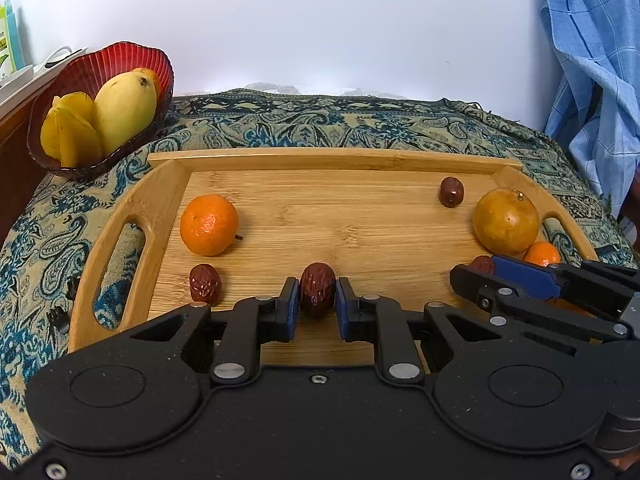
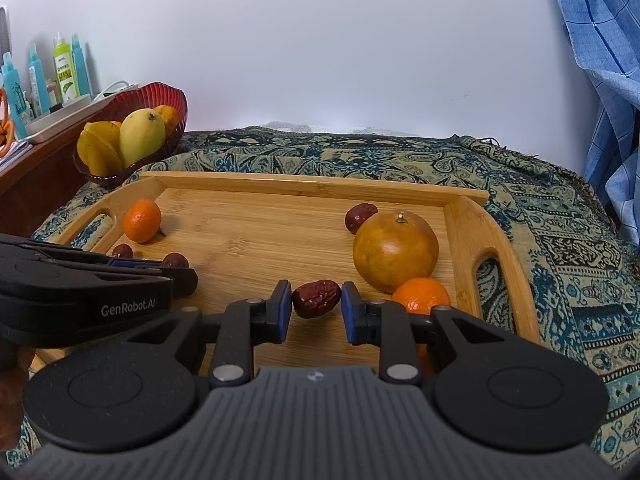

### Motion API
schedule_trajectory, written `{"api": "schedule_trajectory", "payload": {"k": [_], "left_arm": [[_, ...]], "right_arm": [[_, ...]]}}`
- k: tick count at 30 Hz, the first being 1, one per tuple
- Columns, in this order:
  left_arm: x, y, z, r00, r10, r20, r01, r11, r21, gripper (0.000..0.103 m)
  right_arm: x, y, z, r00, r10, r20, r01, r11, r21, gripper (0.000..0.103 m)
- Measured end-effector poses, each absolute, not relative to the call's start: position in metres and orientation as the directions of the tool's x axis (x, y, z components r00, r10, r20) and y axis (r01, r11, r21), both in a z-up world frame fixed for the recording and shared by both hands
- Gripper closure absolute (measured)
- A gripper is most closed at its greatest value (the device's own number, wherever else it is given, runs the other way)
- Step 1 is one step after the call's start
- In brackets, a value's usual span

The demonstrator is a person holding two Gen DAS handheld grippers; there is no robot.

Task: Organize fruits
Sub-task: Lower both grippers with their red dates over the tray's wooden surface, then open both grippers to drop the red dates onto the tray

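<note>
Two wrinkly dark red dates were pinched, one upright date between the left gripper pads, one sideways date between the right gripper pads. Left of the left claw a third date was lying flat on the bamboo tray, with a shiny mandarin just beyond it. Right of the right claw a big dull orange was sat, a small mandarin touching its near side and a fourth date tucked behind.

Patterned cloth under everything; blue checked fabric hanging right; bottles far left
</note>
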State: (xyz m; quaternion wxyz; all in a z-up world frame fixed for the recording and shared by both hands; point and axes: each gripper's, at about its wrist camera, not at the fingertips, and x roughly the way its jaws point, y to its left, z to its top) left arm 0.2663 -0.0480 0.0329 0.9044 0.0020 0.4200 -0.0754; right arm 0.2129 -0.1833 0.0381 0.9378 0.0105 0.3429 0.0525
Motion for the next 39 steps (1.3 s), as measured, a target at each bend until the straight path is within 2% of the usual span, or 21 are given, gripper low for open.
{"api": "schedule_trajectory", "payload": {"k": [11,14,15,18,23,30,33,35,39], "left_arm": [[0.264,-0.050,0.030,0.649,-0.127,-0.750,0.141,0.989,-0.045,0.083],[0.264,-0.050,0.031,0.647,-0.141,-0.749,0.147,0.987,-0.059,0.080],[0.264,-0.049,0.031,0.645,-0.150,-0.749,0.151,0.986,-0.067,0.079],[0.263,-0.050,0.034,0.647,-0.152,-0.747,0.151,0.986,-0.070,0.074],[0.260,-0.044,0.040,0.660,-0.141,-0.738,0.140,0.988,-0.063,0.057],[0.252,-0.034,0.054,0.681,-0.125,-0.721,0.117,0.991,-0.062,0.046],[0.244,-0.031,0.062,0.700,-0.113,-0.705,0.111,0.993,-0.049,0.032],[0.238,-0.029,0.067,0.715,-0.109,-0.691,0.109,0.993,-0.044,0.019],[0.227,-0.023,0.076,0.725,-0.124,-0.677,0.116,0.992,-0.058,0.016]], "right_arm": [[0.213,-0.181,0.037,0.758,0.097,-0.645,-0.099,0.995,0.032,0.070],[0.213,-0.182,0.037,0.759,0.107,-0.642,-0.103,0.994,0.044,0.059],[0.213,-0.182,0.038,0.760,0.111,-0.641,-0.104,0.993,0.049,0.052],[0.211,-0.182,0.039,0.762,0.112,-0.638,-0.103,0.993,0.051,0.047],[0.207,-0.187,0.043,0.773,0.103,-0.626,-0.081,0.995,0.064,0.038],[0.193,-0.190,0.056,0.798,0.106,-0.594,-0.081,0.994,0.070,0.024],[0.186,-0.191,0.062,0.811,0.097,-0.578,-0.072,0.995,0.066,0.017],[0.181,-0.195,0.066,0.817,0.096,-0.569,-0.063,0.995,0.077,0.014],[0.169,-0.202,0.073,0.829,0.077,-0.553,-0.041,0.996,0.077,0.012]]}}
